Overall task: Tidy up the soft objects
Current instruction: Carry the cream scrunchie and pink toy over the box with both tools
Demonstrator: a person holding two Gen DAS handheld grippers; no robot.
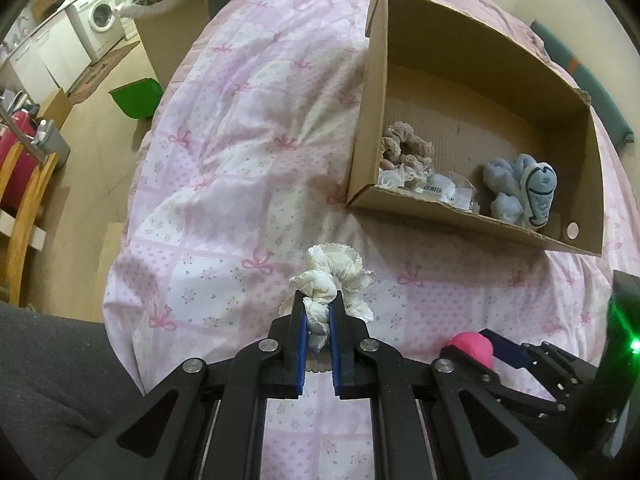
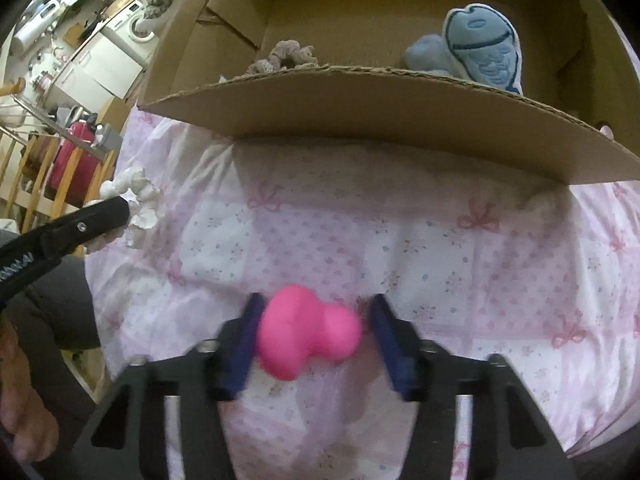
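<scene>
My left gripper (image 1: 318, 300) is shut on a white lace scrunchie (image 1: 340, 268), which rests on the pink quilt; the right wrist view shows the same gripper (image 2: 120, 210) and scrunchie (image 2: 140, 196) at the left. A pink soft toy (image 2: 304, 336) lies on the quilt between the jaws of my right gripper (image 2: 316, 301). The left pad touches it and the right pad stands a thin gap off; the picture is blurred. Beyond is an open cardboard box (image 2: 360, 108) holding a beige scrunchie (image 1: 408, 142), a blue plush (image 1: 520, 188) and small packets (image 1: 440, 188).
The bed's pink bow-print quilt (image 1: 240, 140) carries everything. A green bin (image 1: 136, 98), a wooden chair (image 1: 24, 192) and a washing machine (image 1: 100, 16) stand on the floor to the left. A person's dark sleeve (image 1: 52, 380) fills the lower left.
</scene>
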